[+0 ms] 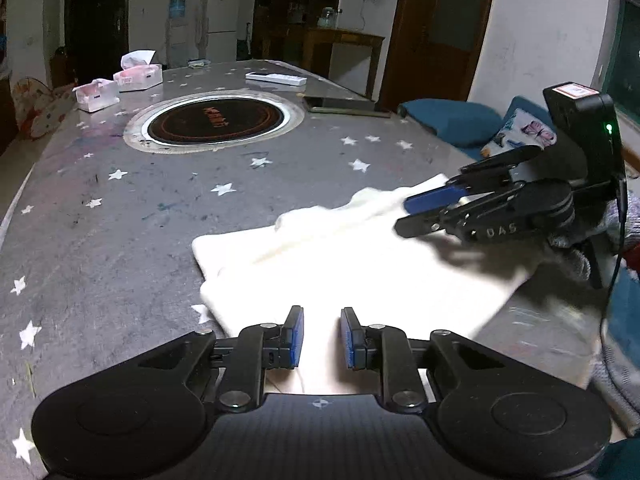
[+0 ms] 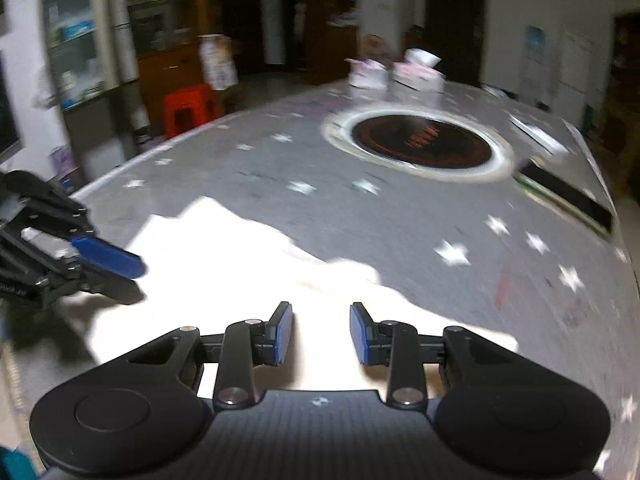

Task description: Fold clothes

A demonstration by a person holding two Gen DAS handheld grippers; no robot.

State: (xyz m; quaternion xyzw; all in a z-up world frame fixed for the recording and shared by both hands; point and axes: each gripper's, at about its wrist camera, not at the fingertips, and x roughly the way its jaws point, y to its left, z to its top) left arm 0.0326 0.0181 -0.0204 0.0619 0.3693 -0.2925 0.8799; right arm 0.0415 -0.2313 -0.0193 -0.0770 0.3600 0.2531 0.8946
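Observation:
A white garment (image 1: 340, 264) lies partly folded on the grey star-patterned table, with a rumpled far edge; it also shows in the right wrist view (image 2: 224, 264), overexposed. My left gripper (image 1: 322, 336) is open and empty, hovering over the garment's near edge. My right gripper (image 2: 321, 334) is open and empty above the garment's near right part. In the left wrist view the right gripper (image 1: 408, 214) comes in from the right over the cloth. In the right wrist view the left gripper (image 2: 132, 276) comes in from the left.
A round black hotpot burner (image 1: 216, 120) is set in the table's (image 1: 100, 220) middle. Two pink tissue boxes (image 1: 120, 84) stand at the far left, a white remote (image 1: 276, 78) and a dark phone (image 1: 344, 104) at the far right. A blue cushion (image 1: 452, 122) lies beyond the table's right edge.

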